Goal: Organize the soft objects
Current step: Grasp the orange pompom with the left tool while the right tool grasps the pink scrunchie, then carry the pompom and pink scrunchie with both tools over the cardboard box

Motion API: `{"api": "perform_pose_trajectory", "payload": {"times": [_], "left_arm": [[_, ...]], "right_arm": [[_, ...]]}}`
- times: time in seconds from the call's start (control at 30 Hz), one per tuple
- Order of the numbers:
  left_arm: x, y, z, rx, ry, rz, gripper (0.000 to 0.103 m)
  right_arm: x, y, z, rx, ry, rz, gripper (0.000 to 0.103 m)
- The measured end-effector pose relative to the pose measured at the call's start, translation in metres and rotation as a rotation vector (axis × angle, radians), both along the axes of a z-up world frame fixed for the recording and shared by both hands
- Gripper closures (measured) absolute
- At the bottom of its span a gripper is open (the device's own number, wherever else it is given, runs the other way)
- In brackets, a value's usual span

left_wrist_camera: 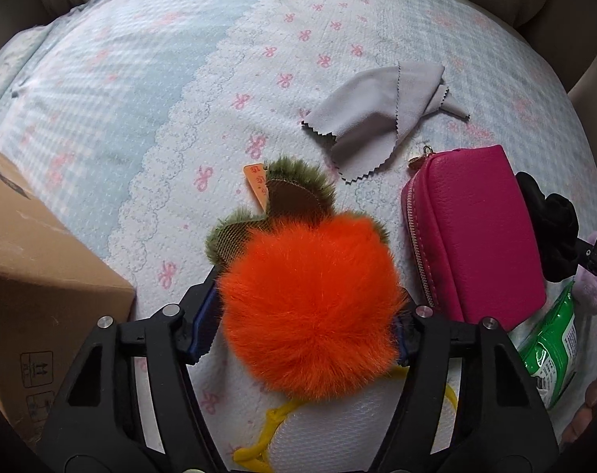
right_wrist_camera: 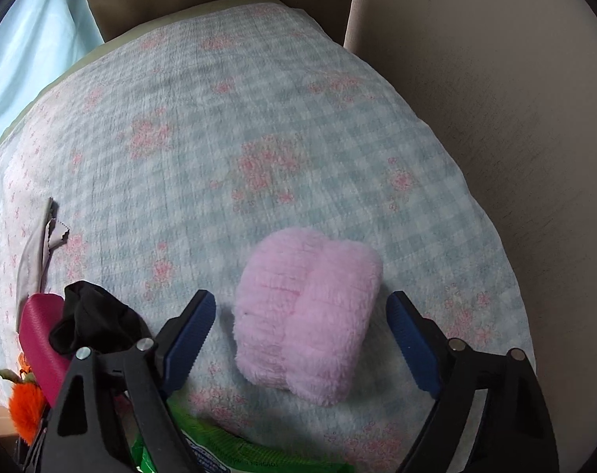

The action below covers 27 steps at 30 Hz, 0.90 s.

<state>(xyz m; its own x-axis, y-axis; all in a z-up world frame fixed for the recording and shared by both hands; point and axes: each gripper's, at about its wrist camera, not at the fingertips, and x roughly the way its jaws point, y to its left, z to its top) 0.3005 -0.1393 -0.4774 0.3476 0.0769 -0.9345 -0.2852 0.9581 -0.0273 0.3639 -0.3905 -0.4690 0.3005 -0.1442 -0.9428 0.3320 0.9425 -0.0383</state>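
Observation:
An orange fur pompom (left_wrist_camera: 310, 315) with green furry leaves and an orange tag lies on the bedspread (left_wrist_camera: 140, 118), between the blue pads of my left gripper (left_wrist_camera: 306, 315). The fur brushes both pads, and no squeeze shows in it. In the right wrist view a folded pink fluffy cloth (right_wrist_camera: 306, 315) lies between the fingers of my right gripper (right_wrist_camera: 300, 303). That gripper is open, with a gap on each side of the cloth. The pompom (right_wrist_camera: 24, 406) shows at that view's lower left edge.
A cardboard box (left_wrist_camera: 34, 276) stands at the left. To the right lie a grey cloth (left_wrist_camera: 381, 118), a magenta zip pouch (left_wrist_camera: 480, 232), a black fabric piece (left_wrist_camera: 551, 228) and a green packet (left_wrist_camera: 555, 351). A white mesh item with yellow cord (left_wrist_camera: 338, 433) lies under the pompom. Beige cushions (right_wrist_camera: 495, 118) border the bed.

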Motion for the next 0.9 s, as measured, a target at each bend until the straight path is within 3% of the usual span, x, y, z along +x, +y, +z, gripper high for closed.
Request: {"api": "perform_pose_trajectory", "payload": {"times": [0.03, 0.13, 0.3, 0.63, 0.9], "left_arm": [[0.0, 0.0, 0.001, -0.001, -0.006, -0.003, 0.052], [0.002, 0.0, 0.002, -0.006, -0.006, -0.015, 0.065], [0.004, 0.004, 0.003, -0.035, -0.008, -0.007, 0.07], [-0.003, 0.002, 0.015, -0.043, -0.027, -0.032, 0.071], [-0.013, -0.002, 0.057, -0.062, -0.095, -0.065, 0.071]], "right_arm": [[0.001, 0.0, -0.002, 0.004, 0.003, -0.004, 0.029], [0.003, -0.002, -0.006, 0.006, 0.011, -0.01, 0.045], [0.006, -0.007, -0.008, 0.016, 0.002, -0.017, 0.061], [-0.004, -0.011, 0.01, 0.024, -0.028, -0.015, 0.066], [-0.022, -0.005, 0.052, 0.021, -0.086, -0.012, 0.066]]}}
